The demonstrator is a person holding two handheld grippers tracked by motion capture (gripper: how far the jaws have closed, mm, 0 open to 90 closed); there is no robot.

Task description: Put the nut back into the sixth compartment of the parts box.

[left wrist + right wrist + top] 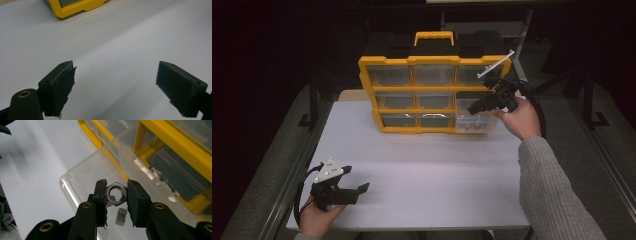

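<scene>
Right gripper (116, 192) fingers clamp a steel nut (116, 194) above a clear drawer (82, 173); left gripper (116, 85) fingers spread wide over the counter (125, 45).

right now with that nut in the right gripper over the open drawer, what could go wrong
1. The nut is pinched only by its flats at the right gripper tips; a twist could pop it out, possibly past the drawer rim onto the table.
2. The clear drawer is pulled out of the yellow organizer; pressing down on its rim might tip it.
3. Another nut lies below; a drop could bounce off it.
</scene>
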